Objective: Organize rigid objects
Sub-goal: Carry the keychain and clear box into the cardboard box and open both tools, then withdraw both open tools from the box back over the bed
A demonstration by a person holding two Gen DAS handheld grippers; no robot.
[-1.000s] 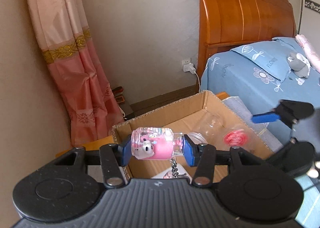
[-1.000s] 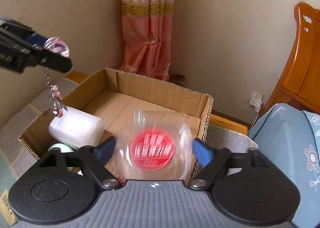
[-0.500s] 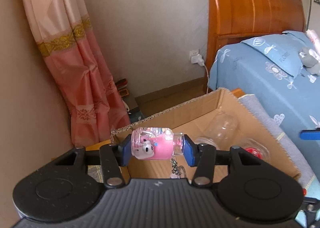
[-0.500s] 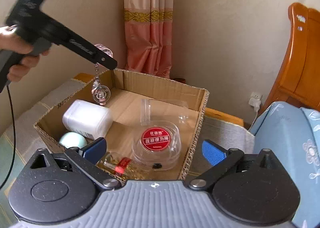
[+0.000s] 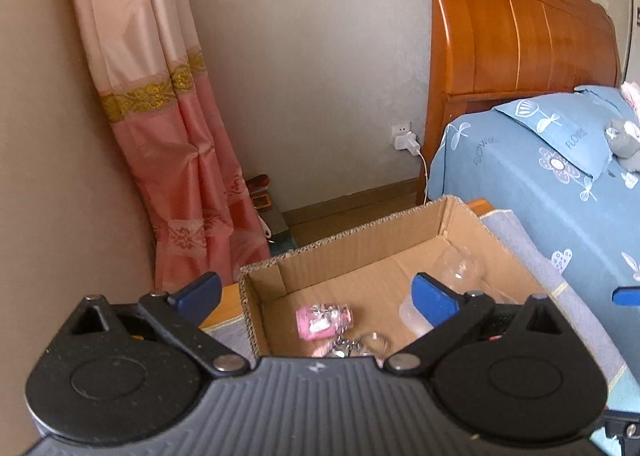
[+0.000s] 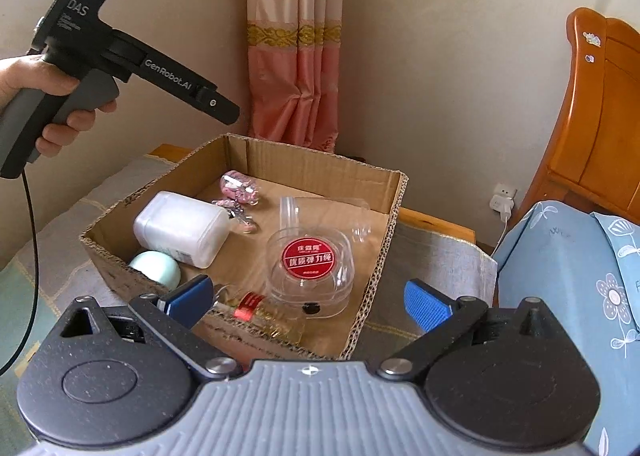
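From the left wrist, the pink bottle [image 5: 323, 319] lies on its side in the box [image 5: 360, 240], long axis across the view, cap to the right. The left gripper [image 5: 316, 292] hangs above it, fingers spread wide, holding nothing.

From the right wrist, the box holds the bottle, a white jug [image 6: 182, 228], a green egg [image 6: 156, 268] and a red-labelled clear case [image 6: 310, 268]. The right gripper [image 6: 306, 302] is spread wide and empty.
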